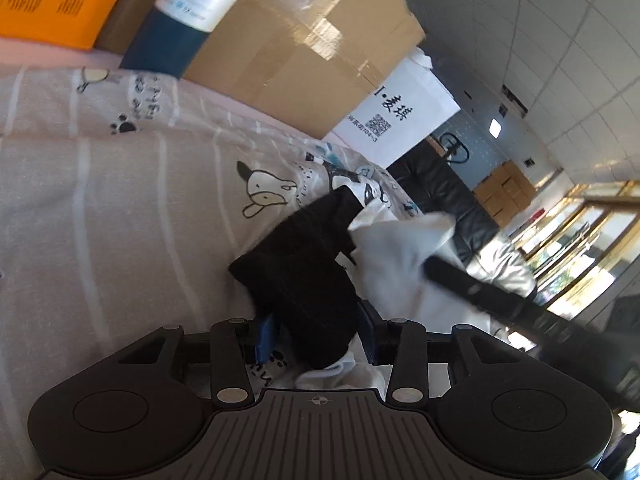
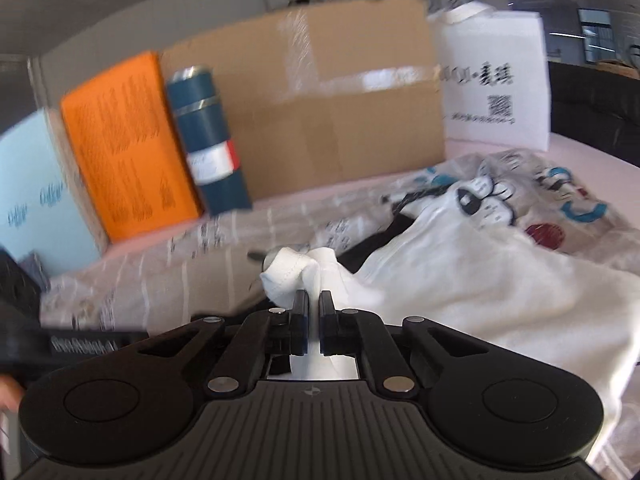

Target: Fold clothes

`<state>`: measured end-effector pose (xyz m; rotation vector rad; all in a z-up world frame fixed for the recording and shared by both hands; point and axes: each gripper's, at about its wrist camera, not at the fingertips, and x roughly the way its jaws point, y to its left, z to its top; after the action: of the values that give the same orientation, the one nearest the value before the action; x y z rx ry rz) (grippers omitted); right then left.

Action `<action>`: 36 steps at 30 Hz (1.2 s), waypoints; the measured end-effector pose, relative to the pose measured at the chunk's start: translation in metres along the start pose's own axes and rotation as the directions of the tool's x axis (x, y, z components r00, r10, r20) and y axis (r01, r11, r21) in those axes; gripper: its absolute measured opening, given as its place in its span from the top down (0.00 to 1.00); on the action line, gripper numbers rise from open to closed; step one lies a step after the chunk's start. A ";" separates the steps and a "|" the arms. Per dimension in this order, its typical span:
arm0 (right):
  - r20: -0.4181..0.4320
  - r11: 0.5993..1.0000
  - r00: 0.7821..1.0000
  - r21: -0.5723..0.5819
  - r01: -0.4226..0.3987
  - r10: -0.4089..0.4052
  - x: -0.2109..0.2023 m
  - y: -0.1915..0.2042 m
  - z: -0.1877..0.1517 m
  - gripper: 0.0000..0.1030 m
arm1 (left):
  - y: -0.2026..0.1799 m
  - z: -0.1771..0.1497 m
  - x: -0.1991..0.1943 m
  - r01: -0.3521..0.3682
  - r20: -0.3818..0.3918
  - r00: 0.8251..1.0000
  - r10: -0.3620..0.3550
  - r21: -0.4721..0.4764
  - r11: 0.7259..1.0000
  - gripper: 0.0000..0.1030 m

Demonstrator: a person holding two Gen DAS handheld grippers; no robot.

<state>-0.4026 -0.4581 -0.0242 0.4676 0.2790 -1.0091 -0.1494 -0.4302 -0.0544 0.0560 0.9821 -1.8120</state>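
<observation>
- Holding the left gripper [image 1: 316,332] over the striped sheet [image 1: 100,200] with its cartoon-dog print, we have its jaws clamped on a bunched black garment [image 1: 300,280] — white cloth shows just under it.
- In the middle of the right wrist view, we see the right gripper [image 2: 314,304] with jaws pressed nearly together on a hemmed corner of the white garment [image 2: 480,280], lifted off the bed.
- Behind stand an orange box [image 2: 120,160], a blue cylinder [image 2: 208,136], a taped cardboard box [image 2: 340,100] and — farthest right — a white bag [image 2: 496,80] with a printed code.
</observation>
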 end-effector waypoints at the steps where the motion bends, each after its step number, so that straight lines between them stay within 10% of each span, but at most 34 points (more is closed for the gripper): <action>1: 0.057 0.999 0.998 0.046 0.011 -0.013 -0.014 -0.007 0.007 0.95 | -0.006 -0.001 0.000 -0.017 0.004 1.000 0.017 0.036 0.999 0.90; 5: 0.272 0.989 0.958 0.136 0.056 -0.092 -0.079 -0.021 0.039 0.96 | -0.021 0.003 -0.029 0.001 0.135 0.991 -0.014 0.091 0.996 0.92; 9: 0.448 0.983 0.883 0.169 0.070 -0.140 -0.137 -0.019 0.064 0.96 | -0.034 0.021 -0.098 -0.007 0.339 0.940 -0.038 0.131 0.991 0.93; 13: 0.520 0.975 0.843 0.222 0.023 -0.138 -0.165 -0.018 0.084 0.96 | -0.038 0.035 -0.186 -0.089 0.539 0.842 -0.012 0.161 0.983 0.93; 18: 0.484 0.950 0.875 0.279 -0.139 -0.015 -0.143 -0.003 0.089 0.96 | -0.028 0.025 -0.300 -0.332 0.720 0.675 0.161 0.102 0.938 0.93; 23: 0.420 0.915 0.896 0.287 -0.283 0.145 -0.120 0.022 0.073 0.96 | -0.016 -0.026 -0.382 -0.551 0.743 0.565 0.359 0.016 0.835 0.93; 31: 0.181 0.948 0.961 0.200 -0.246 0.211 -0.104 0.051 -0.023 0.96 | 0.031 -0.161 -0.399 -0.663 0.479 0.610 0.631 -0.127 0.738 0.95; 36: 0.085 0.962 0.976 0.169 -0.214 0.202 -0.127 0.042 -0.076 0.96 | 0.026 -0.190 -0.407 -0.697 0.476 0.589 0.653 -0.111 0.709 0.83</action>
<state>-0.4321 -0.3070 -0.0248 0.6106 0.0772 -0.8450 -0.0101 -0.0047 -0.0105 0.0226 0.4097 -1.0553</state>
